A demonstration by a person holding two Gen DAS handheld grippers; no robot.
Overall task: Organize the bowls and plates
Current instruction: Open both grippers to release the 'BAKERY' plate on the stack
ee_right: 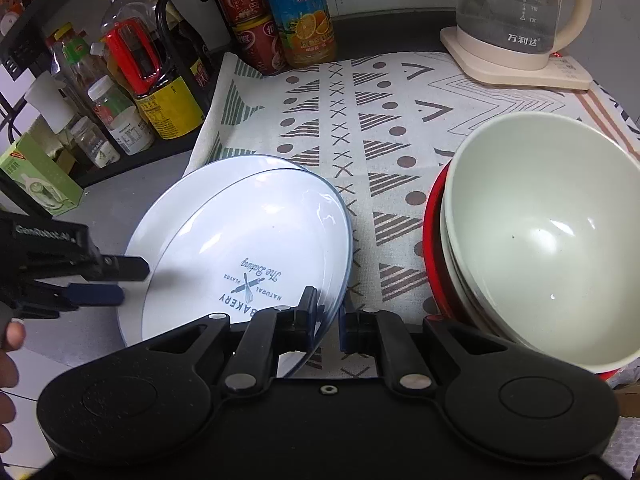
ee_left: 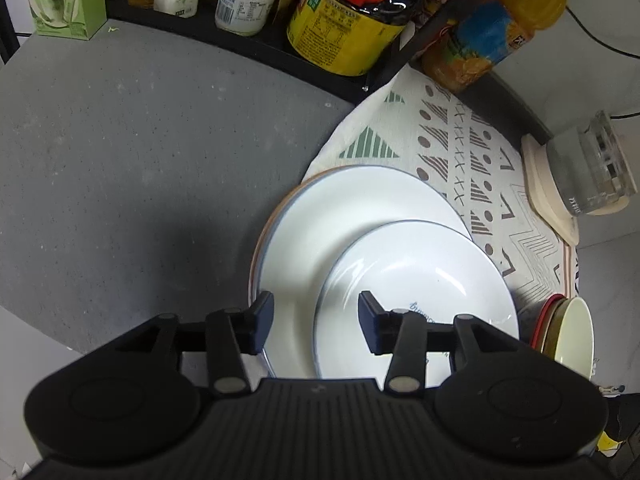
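Stacking is the step in hand: right claw (ee_right: 329, 320) is clamped on the near rim of the white printed shallow plate (ee_right: 248, 256), tilted over the larger white plate (ee_right: 160, 220); left claw (ee_left: 316, 324) hovers parted above them. Next: lower it flat, then release.

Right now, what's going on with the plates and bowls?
The right gripper is closed on the near rim of the small bakery-print plate, which sits tilted on the stack of larger plates at the edge of the patterned cloth. The left gripper is open, hovering over the plates' left side without gripping anything. To the right, the pale bowls are already nested in a red one. A kettle stands behind them.
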